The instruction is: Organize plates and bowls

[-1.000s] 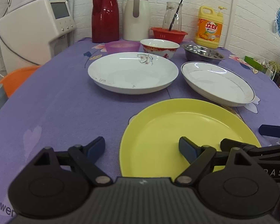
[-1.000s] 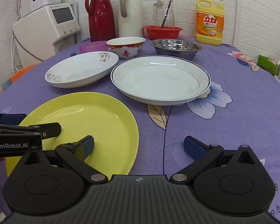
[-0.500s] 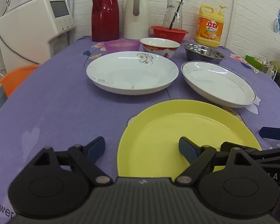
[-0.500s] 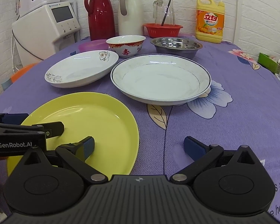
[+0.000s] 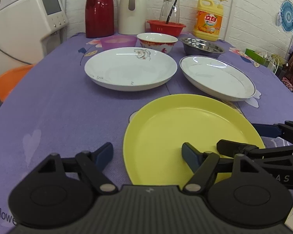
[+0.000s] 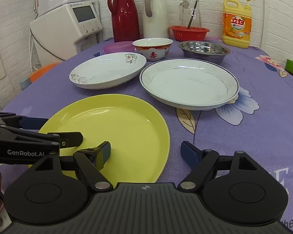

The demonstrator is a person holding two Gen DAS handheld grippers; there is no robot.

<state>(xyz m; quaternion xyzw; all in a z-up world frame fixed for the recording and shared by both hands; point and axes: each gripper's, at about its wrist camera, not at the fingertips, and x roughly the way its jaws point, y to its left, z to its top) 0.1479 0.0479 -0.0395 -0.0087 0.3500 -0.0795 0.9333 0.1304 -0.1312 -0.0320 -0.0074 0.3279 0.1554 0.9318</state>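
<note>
Left wrist view: left gripper (image 5: 147,153) low over the near table edge, jaws closing, with the left rim of the yellow plate (image 5: 185,128) between them. Left pad is on the purple cloth (image 5: 58,107) beside the plate, right pad over the plate's inside; neither pad presses the rim. Right gripper (image 5: 242,138) comes in from the right: one finger over the plate's near right part, the other outside its right rim. Behind the yellow plate sit a floral plate (image 5: 130,68) on the left and a blue-rimmed plate (image 5: 216,77) on the right, apart from each other. Further back, in a row: pink bowl (image 5: 118,41), red-patterned bowl (image 5: 157,42), steel bowl (image 5: 202,46).

Right wrist view: right gripper (image 6: 146,152) spread wide, straddling the yellow plate's (image 6: 123,124) right rim, left pad over the plate, right pad over the cloth (image 6: 244,136), no contact visible. Left gripper (image 6: 54,130) enters from the left across the plate's left rim. Blue-rimmed plate (image 6: 189,83) straight ahead, floral plate (image 6: 107,72) to its left, just beside it. Bowls behind them; flasks, jug, detergent bottle (image 6: 237,26) along the wall.
</note>
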